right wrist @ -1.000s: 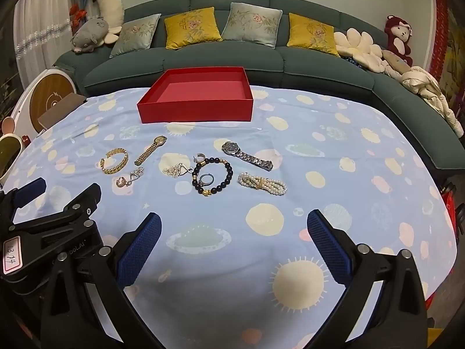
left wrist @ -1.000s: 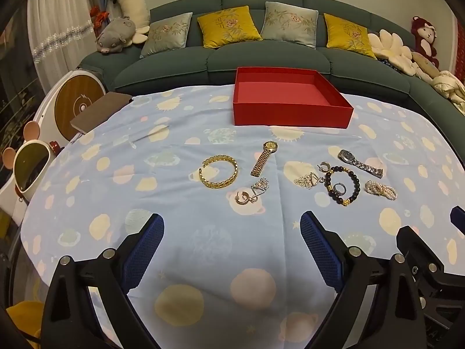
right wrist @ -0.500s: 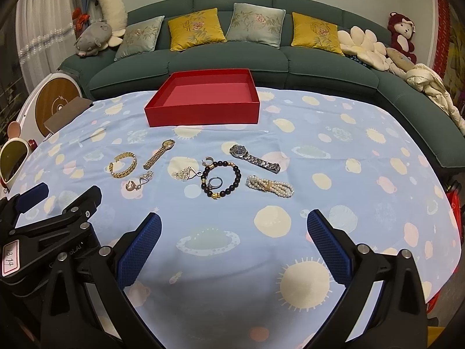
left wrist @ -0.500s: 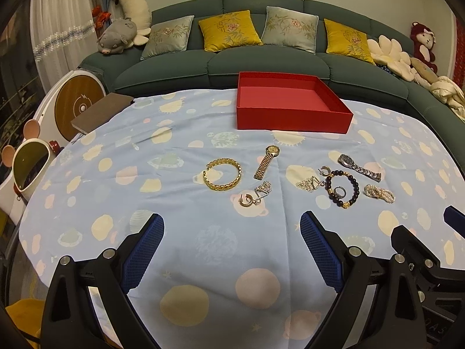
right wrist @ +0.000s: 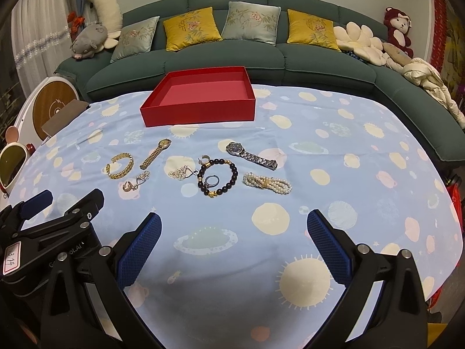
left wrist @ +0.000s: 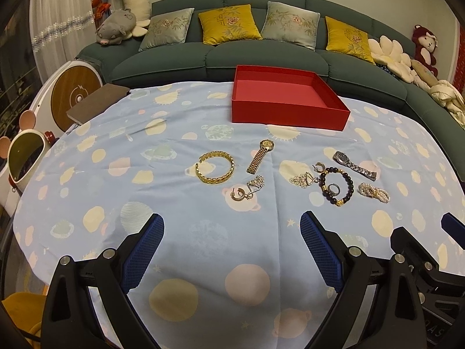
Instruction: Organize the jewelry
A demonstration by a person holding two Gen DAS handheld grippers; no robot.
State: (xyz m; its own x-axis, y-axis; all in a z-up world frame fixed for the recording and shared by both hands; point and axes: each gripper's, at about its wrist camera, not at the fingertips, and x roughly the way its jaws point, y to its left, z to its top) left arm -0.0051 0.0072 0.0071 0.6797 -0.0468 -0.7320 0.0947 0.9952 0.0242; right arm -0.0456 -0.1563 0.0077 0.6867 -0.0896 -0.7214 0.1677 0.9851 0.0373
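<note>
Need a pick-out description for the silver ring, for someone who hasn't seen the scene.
Start at the red box on the tablecloth, then drop to the jewelry row nearer the grippers. The silver ring lies inside the dark bead bracelet, the only piece encircled by another.

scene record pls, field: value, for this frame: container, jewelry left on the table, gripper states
container: red box, open, nothing seen inside
surface: blue patterned cloth
loose items: gold bangle, gold watch, silver watch, dark bead bracelet around a ring, pearl bracelet, small silver and gold pieces
left gripper: open, holds nothing
right gripper: open, holds nothing
items boxed: none
</note>
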